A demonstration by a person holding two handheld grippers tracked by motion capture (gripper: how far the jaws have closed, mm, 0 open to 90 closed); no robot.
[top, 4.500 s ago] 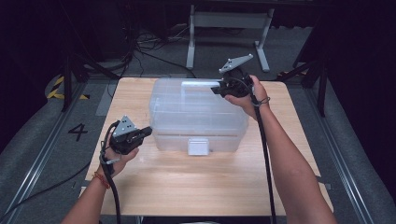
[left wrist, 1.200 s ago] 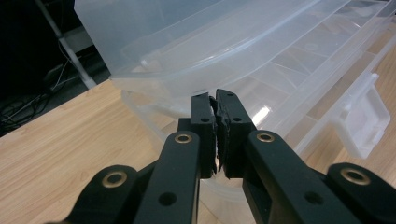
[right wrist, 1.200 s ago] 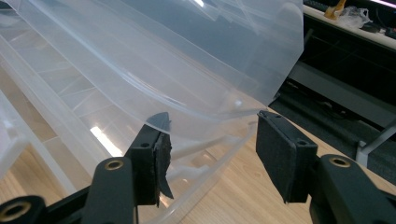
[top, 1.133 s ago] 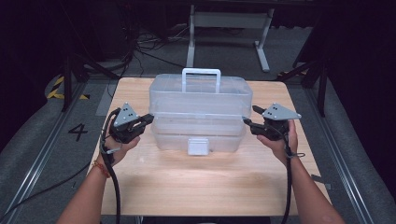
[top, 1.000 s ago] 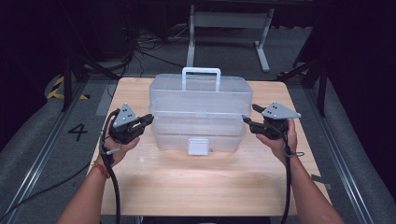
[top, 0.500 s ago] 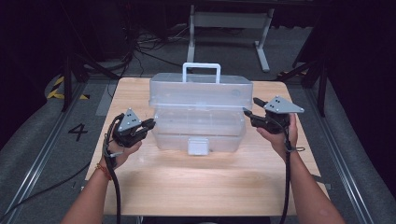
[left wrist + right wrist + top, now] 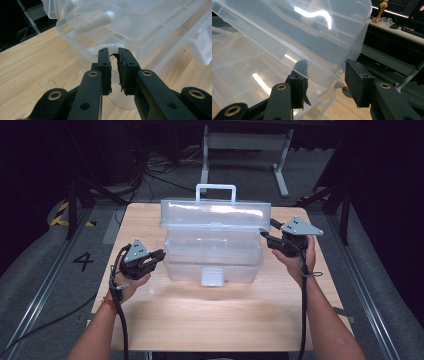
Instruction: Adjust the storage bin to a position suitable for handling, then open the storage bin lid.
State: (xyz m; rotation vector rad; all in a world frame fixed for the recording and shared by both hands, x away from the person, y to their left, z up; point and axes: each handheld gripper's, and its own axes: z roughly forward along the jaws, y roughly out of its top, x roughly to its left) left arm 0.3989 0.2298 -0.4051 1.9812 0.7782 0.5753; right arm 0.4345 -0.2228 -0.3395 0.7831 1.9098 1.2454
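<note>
Left gripper (image 7: 159, 255) at the box's (image 7: 212, 257) left end, low, by the base wall. Its jaws are nearly pressed together in the left gripper view, a thin slit between the pads, pinching nothing; tips (image 7: 113, 53) sit just at the base rim, touching or just short, cannot tell which. Left hand (image 7: 127, 282) rests low over the table (image 7: 210, 320).

Box: clear plastic, mid-table, a bit toward the far edge. White latch (image 7: 211, 276) on the near front wall. Lid (image 7: 215, 215) raised off the base, tilted, rear edge hinged, white handle (image 7: 215, 190) standing up on top.

Right gripper (image 7: 265, 238) at the lid's right end, higher than the left one. Jaws have just been closing, about half spread; the lid's edge (image 7: 322, 72) runs between them. Left pad (image 7: 299, 82) is against the lid underside, right pad (image 7: 357, 82) stands off it with a clear gap, so no pinch. Right hand (image 7: 295, 257) below the gripper body, grey plate (image 7: 301, 226) on top.
</note>
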